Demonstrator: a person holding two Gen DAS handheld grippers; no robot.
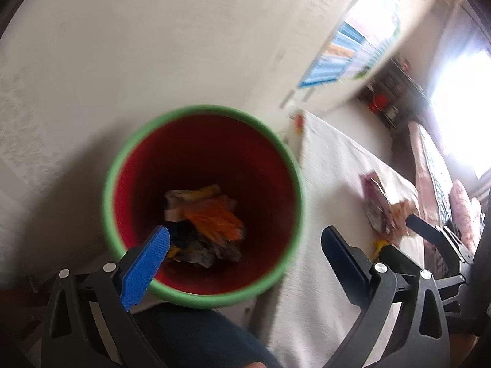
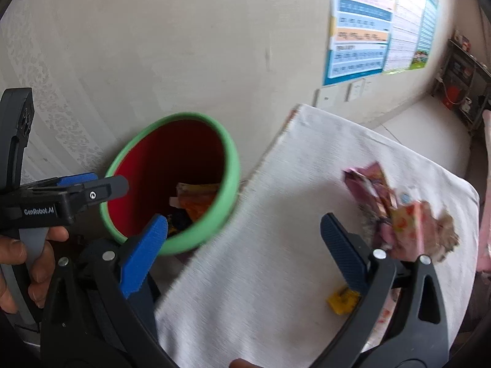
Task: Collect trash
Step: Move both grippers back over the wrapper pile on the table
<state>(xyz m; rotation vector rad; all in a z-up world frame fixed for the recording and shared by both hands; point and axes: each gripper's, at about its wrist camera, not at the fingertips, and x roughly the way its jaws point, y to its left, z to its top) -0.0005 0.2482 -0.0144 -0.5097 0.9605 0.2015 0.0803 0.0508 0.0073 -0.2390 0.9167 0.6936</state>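
Red inside and green along the rim, the trash bin (image 1: pixel 277 141) stands on the floor against a pale wall (image 1: pixel 153 46), just beside the edge of a table covered with a white cloth (image 2: pixel 291 214); at its bottom lies a heap of crumpled wrappers (image 1: pixel 204 220), orange, yellow, white and dark, too blurred to name one by one. In the left wrist view the left gripper (image 1: pixel 245 245) hangs over the bin with its jaws spread wide and nothing between them; its blue pad (image 1: pixel 145 268) covers part of the near rim, and the other pad (image 1: pixel 343 263) stands over the cloth. The right gripper (image 2: pixel 244 247) is also wide open and empty, above the cloth between the bin and the remaining trash; in its view the left gripper (image 2: pixel 101 188) enters from the left edge, held by a hand (image 2: pixel 18 263) that is partly cut off. On the table there are still pink wrappers (image 2: pixel 396 208), smeared by motion so their print cannot be read, and a small yellow wrapper (image 2: pixel 342 299), half hidden behind the right gripper's dark finger (image 2: pixel 346 251). A coloured poster (image 2: pixel 377 27) hangs on the wall; its text is not legible. A shelf (image 2: pixel 460 76) in the far corner is hard to make out.
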